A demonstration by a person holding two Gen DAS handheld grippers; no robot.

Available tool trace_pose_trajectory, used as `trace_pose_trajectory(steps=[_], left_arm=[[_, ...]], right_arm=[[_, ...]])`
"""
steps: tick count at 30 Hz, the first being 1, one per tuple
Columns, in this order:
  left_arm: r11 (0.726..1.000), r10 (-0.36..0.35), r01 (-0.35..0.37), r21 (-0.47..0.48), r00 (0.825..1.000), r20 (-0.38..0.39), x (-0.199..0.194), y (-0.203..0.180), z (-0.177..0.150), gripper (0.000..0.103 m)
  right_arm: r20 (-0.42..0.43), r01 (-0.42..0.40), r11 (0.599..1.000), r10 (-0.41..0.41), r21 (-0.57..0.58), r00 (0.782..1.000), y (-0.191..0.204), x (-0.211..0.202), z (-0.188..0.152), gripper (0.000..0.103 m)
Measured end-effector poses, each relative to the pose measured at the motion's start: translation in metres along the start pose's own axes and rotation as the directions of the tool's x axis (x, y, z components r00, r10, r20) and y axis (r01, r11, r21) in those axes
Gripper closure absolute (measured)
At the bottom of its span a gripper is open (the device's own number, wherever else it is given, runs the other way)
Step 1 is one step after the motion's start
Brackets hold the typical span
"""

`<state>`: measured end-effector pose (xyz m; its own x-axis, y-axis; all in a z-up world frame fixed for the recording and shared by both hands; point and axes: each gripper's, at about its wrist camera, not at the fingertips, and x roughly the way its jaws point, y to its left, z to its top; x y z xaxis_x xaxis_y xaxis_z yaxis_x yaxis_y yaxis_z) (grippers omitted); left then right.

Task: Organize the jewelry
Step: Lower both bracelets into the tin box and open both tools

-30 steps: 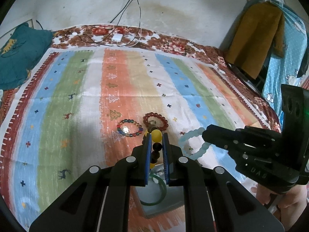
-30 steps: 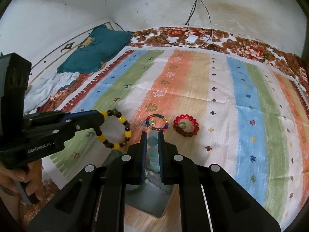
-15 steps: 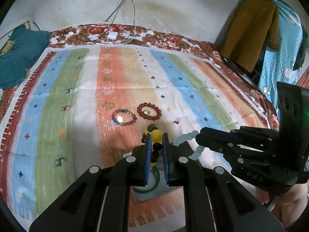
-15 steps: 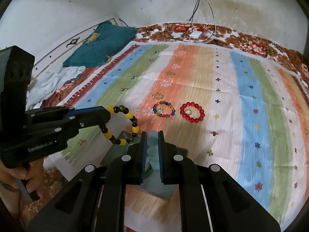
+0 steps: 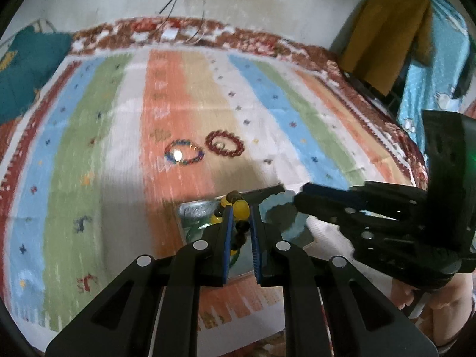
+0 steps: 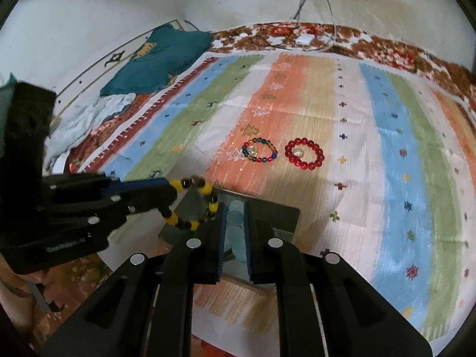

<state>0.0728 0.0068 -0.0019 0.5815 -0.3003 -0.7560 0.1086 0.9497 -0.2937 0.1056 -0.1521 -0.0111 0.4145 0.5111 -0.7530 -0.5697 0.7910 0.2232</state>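
Note:
My left gripper is shut on a bracelet of yellow and dark beads, and its jaws are starting to open. From the right wrist view that bracelet hangs at the left gripper's tip. My right gripper's jaws are opening around a pale blue bead bracelet, which sits loose in the gap. Both tips hover just over a shallow grey box at the mat's near edge. A multicolour bracelet and a red bracelet lie side by side further out.
A striped mat covers the bed. A teal pillow lies at the far left. A white charger and cables rest by the back wall. Clothes hang at the right. A hand grips each gripper's handle.
Both grippers have sunk and come nearer the grey box, which now sits right beneath their tips. The right gripper's jaws have widened around the pale blue bracelet.

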Motion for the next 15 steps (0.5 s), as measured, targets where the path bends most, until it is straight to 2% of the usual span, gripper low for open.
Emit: trace_pose_trajectory(steps=[1, 2, 6, 7, 15], left_arm=[[1.0, 0.009, -0.009, -0.007, 1.0, 0.002, 0.001, 0.002, 0.0, 0.082], [1.0, 0.026, -0.026, -0.012, 1.0, 0.002, 0.001, 0.005, 0.0, 0.072], [0.998, 0.058, -0.058, -0.025, 0.998, 0.021, -0.003, 0.011, 0.002, 0.063], [0.997, 0.063, -0.062, -0.034, 0.998, 0.023, -0.003, 0.014, 0.002, 0.057], [0.992, 0.111, -0.109, -0.066, 0.994, 0.019, 0.003, 0.03, 0.006, 0.049]], right_arm=[[0.004, 0.002, 1.0, -0.002, 0.013, 1.0, -0.003, -0.001, 0.0, 0.066], [0.011, 0.003, 1.0, -0.003, 0.019, 1.0, -0.004, -0.002, 0.0, 0.061], [0.025, 0.024, 0.999, -0.025, 0.048, 0.999, -0.011, -0.003, 0.002, 0.06], [0.022, 0.03, 0.998, -0.032, 0.053, 0.999, -0.013, -0.001, 0.002, 0.058], [0.033, 0.09, 0.994, -0.092, 0.055, 0.995, -0.022, 0.003, 0.006, 0.051]])
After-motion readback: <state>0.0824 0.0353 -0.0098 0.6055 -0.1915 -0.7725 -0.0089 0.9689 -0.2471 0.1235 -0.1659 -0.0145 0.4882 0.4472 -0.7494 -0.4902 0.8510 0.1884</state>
